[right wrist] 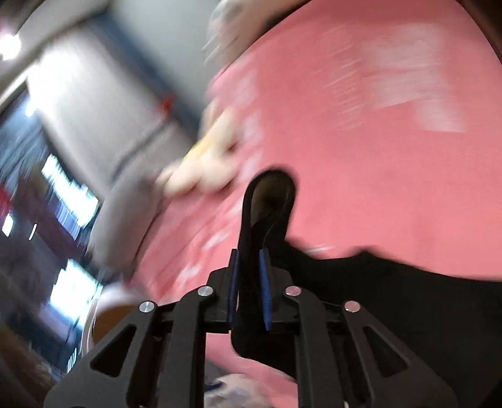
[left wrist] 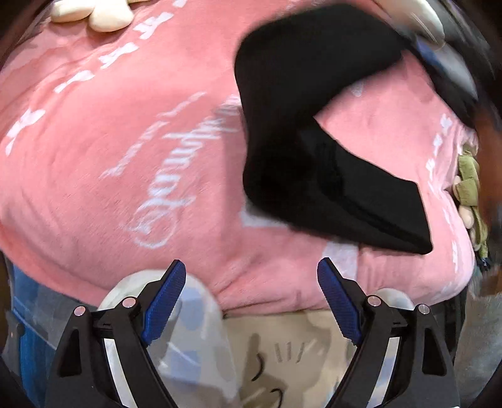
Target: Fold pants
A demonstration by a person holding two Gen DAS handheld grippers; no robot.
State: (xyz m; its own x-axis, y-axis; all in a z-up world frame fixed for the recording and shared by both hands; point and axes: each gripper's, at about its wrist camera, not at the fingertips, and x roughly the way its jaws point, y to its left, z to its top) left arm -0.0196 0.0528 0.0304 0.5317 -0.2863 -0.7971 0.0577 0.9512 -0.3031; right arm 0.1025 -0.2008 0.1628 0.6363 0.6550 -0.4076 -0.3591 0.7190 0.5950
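Black pants (left wrist: 301, 131) lie bent on a pink blanket (left wrist: 125, 141) with white lettering, in the right half of the left wrist view; one end lifts toward the upper right, where the other gripper's body shows blurred. My left gripper (left wrist: 251, 282) is open and empty, near the blanket's front edge, below and left of the pants. In the right wrist view my right gripper (right wrist: 249, 260) is shut on a fold of the black pants (right wrist: 266, 207), which loops up between the blue pads; the rest of the cloth trails off to the right.
Cream plush toys (left wrist: 94, 12) lie at the blanket's far edge and show blurred in the right wrist view (right wrist: 200, 175). A green plush toy (left wrist: 470, 188) sits at the blanket's right edge. A patterned beige cloth (left wrist: 282, 345) lies below the blanket's front edge.
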